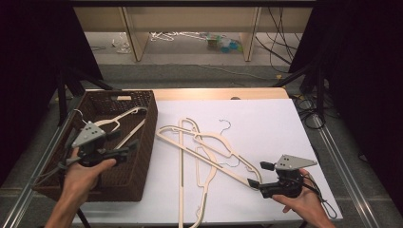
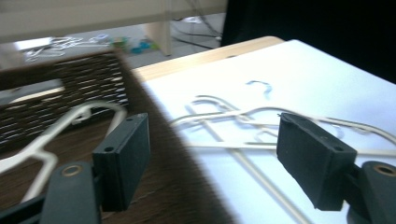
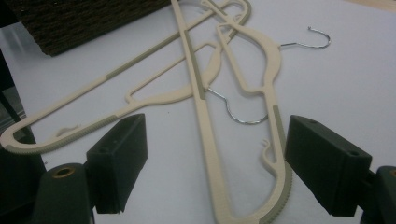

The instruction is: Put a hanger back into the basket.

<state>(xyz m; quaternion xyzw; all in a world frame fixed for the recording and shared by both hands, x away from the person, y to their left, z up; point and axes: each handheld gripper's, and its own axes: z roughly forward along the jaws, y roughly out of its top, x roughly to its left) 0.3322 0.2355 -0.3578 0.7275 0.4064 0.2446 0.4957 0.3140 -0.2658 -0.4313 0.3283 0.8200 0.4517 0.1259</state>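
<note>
Holding my left gripper (image 1: 124, 147) over the basket (image 1: 142, 156), I have its jaws wide apart with nothing between them. No earlier look is here, so I only say how they stand. One hanger (image 1: 124, 116) lies inside the basket, at about 12 o'clock from that gripper in the high view. In the left gripper view the same hanger (image 2: 56, 128) shows pale and blurry past my left jaw, over the dark basket (image 2: 84, 88) floor.

My right gripper (image 1: 257, 175) sits low on the white table (image 1: 285, 123), at about 4 o'clock from the middle. Its jaws are wide apart too, and they grip nothing. The pile of hangers (image 1: 204, 147) lies on the table between the basket and my right gripper, at about 10 o'clock from that gripper. One long hanger arm reaches down close to the lower jaw tip; I cannot tell if it touches. In the right gripper view the hangers (image 3: 205, 93) cross each other just past my jaws, and two thin metal hooks (image 3: 308, 39) stick out
</note>
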